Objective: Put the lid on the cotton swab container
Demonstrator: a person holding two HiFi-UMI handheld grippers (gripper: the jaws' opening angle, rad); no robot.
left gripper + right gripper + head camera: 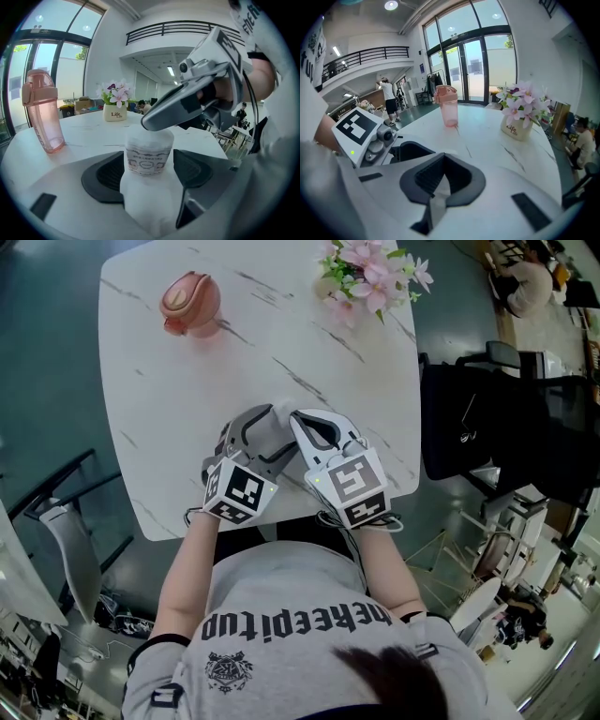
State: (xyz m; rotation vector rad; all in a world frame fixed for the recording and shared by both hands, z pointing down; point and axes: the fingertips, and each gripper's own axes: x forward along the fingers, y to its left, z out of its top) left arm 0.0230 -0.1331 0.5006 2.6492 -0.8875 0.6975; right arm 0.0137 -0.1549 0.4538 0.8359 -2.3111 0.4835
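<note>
The cotton swab container (147,157), a small clear tub with a printed label, stands on the white marble table (169,381) near its front edge. My left gripper (149,171) is shut on it, one pad against each side. My right gripper (151,123) comes in from the upper right with its tips lying on the container's top. Its jaws are together in the right gripper view (443,180) and nothing shows between them. I cannot make out a separate lid. In the head view the two grippers, left (262,418) and right (298,420), meet tip to tip and hide the container.
A pink water bottle (190,302) stands at the table's far left. At the far right is a flower pot (370,277) with pink blossoms. A black chair (506,418) sits right of the table. The person's torso is close to the front edge.
</note>
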